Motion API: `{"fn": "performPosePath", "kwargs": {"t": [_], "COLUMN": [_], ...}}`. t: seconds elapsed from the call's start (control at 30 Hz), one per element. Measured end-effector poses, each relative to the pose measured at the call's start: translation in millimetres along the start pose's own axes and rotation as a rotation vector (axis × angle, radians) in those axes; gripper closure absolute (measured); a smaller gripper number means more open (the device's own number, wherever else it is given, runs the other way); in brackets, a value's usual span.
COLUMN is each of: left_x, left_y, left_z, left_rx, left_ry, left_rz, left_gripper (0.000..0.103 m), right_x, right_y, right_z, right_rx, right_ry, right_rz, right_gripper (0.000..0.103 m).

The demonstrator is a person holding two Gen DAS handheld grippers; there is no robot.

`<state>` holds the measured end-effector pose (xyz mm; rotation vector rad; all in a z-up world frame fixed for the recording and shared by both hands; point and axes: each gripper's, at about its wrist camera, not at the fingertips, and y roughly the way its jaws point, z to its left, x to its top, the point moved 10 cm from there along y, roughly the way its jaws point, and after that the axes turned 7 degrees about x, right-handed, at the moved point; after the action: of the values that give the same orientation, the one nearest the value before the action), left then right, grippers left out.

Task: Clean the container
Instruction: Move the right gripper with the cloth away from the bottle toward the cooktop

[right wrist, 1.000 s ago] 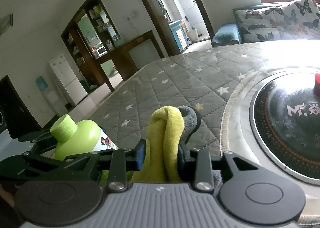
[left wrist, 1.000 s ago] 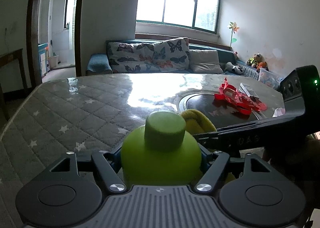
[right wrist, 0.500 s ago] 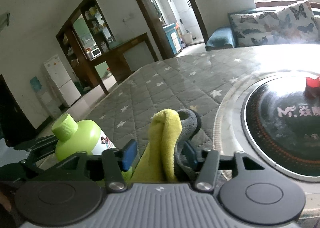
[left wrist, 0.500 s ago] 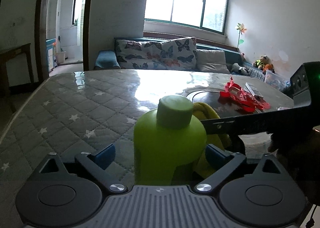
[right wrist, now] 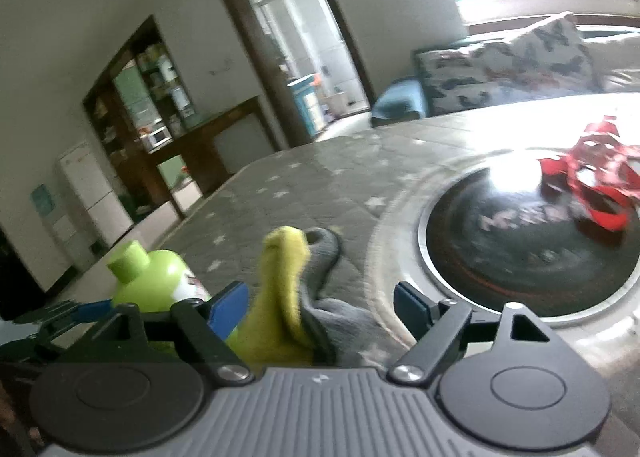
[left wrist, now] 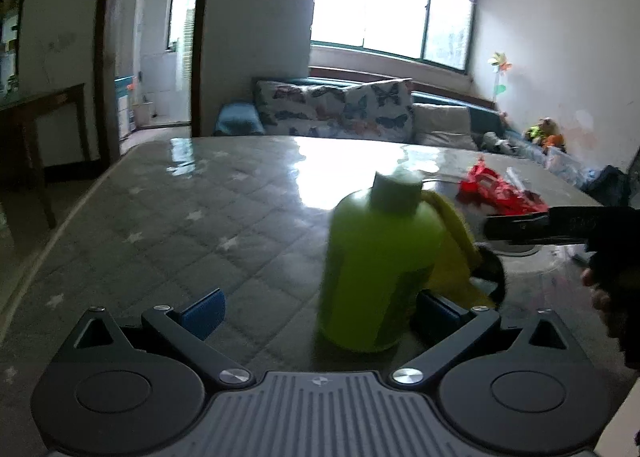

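Observation:
A lime-green bottle (left wrist: 380,265) with a green cap stands upright on the quilted grey table cover. My left gripper (left wrist: 320,311) is open around it, its right pad close to the bottle and its left pad well apart. The bottle also shows at the left of the right wrist view (right wrist: 156,283). A yellow and grey cloth (right wrist: 288,297) lies in a heap on the table between the wide-open fingers of my right gripper (right wrist: 320,305). In the left wrist view the cloth (left wrist: 456,257) sits just right of the bottle.
A round black hotplate (right wrist: 532,241) is set into the table at the right, with red packaging (right wrist: 592,181) on it. The table cover (left wrist: 168,225) stretches to the left and back. A sofa with butterfly cushions (left wrist: 336,109) stands beyond the table.
Both grippers have opened: the left has let go of the green bottle, which now stands on the table, and the right has let go of the cloth. Both have drawn back a little.

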<state>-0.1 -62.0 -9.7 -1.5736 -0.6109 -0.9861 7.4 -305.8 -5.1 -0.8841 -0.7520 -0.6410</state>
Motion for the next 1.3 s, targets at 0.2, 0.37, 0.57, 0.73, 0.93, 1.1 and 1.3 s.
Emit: {"fn": "performPosePath", "kwargs": {"t": [0.2,0.37,0.57,0.73,0.93,1.1,1.3], "left_x": [-7,-7,-15,-20,-17,-13,-7], "left_y": [6,11,25,39,58,68,80], "left_z": [23,42,73,86,89,90,90], "left_rx": [0.078,0.134,0.217,0.265,0.296,0.307,0.309], "left_ry": [-0.033,-0.034,-0.104,-0.138,-0.128,-0.102,-0.085], "left_rz": [0.042,0.058,0.093,0.118,0.134,0.132,0.138], "left_gripper": [0.000,0.000,0.000,0.000,0.000,0.000,0.000], "right_x": [-6,-3,0,1,1,1,3], "right_y": [-3,-2,5,12,24,31,37], "right_z": [-30,-51,-78,-87,-91,-97,-100], "right_rx": [-0.129,-0.260,-0.364,-0.428,-0.472,-0.479,-0.496], "right_ry": [0.032,0.045,0.109,0.099,0.072,0.078,0.068], "right_rz": [-0.005,-0.025,-0.030,-0.025,-0.011,0.000,0.011], "right_gripper": [0.012,0.006,0.004,0.000,0.000,0.000,0.000]}}
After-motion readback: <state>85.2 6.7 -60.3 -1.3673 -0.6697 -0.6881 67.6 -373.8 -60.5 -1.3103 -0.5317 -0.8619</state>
